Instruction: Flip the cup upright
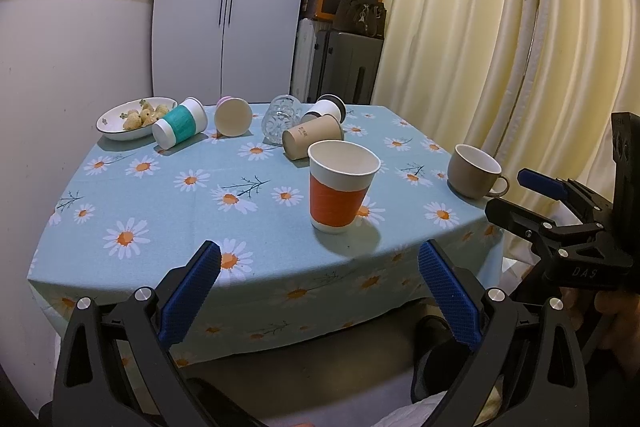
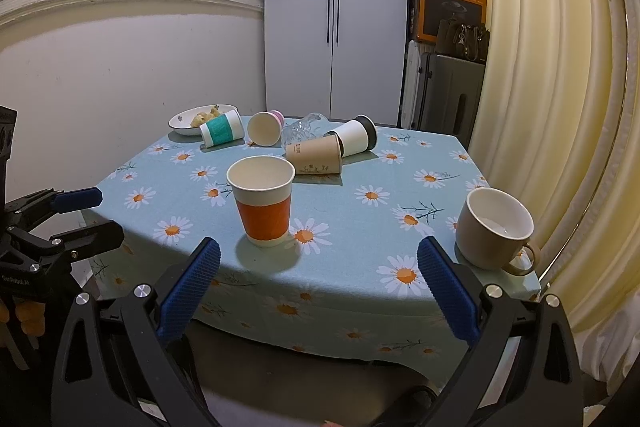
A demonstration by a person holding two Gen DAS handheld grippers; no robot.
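Observation:
An orange-banded paper cup [image 1: 340, 187] [image 2: 263, 201] stands upright near the front edge of the table. Behind it several cups lie on their sides: a teal-banded cup [image 1: 180, 123] [image 2: 221, 133], a pink cup [image 1: 233, 115] [image 2: 265, 128], a clear glass [image 1: 281, 117] [image 2: 302, 131], a brown paper cup [image 1: 312, 137] [image 2: 316, 155] and a white cup with a dark base [image 1: 326, 108] [image 2: 356, 137]. My left gripper [image 1: 319, 269] is open and empty, in front of the table edge. My right gripper [image 2: 319, 267] is open and empty, in front of the orange cup.
A beige mug [image 1: 476, 171] [image 2: 496, 229] stands upright at the table's right edge. A white bowl of snacks [image 1: 134, 117] [image 2: 196, 119] sits at the back left. The daisy tablecloth [image 1: 180, 211] [image 2: 360, 227] covers the table. Curtains hang on the right, a cupboard and suitcase behind.

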